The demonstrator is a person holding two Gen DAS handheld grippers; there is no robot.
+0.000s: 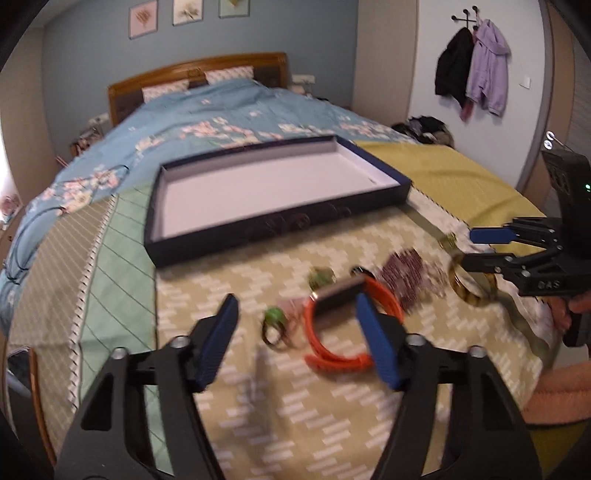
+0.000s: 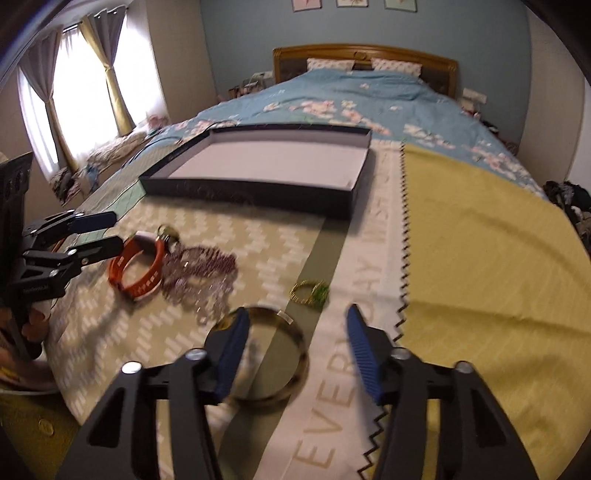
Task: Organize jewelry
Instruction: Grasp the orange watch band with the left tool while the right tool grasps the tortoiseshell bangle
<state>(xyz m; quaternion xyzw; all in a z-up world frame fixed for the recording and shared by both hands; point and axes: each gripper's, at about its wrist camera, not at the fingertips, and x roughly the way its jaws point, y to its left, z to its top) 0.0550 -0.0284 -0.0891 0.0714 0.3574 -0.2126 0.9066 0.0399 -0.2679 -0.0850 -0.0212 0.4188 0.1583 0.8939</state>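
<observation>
Both claws, left (image 1: 295, 332) and right (image 2: 293, 347), stand parted and empty, the bangle (image 2: 291, 354) beneath the right, the tray (image 1: 402, 188) at twelve o'clock.

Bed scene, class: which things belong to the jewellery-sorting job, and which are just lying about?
Part of the job:
- shallow dark-blue cardboard box
- orange strap watch
- mottled brown bangle
- purple bead necklace
- green-stone ring

Just lying about:
- black and lilac coats
- wall pictures
- window curtains

The white cloth strip (image 2: 354, 354) reads "EVER…AY"; the right gripper (image 1: 487, 247) body bears "GAS".
</observation>
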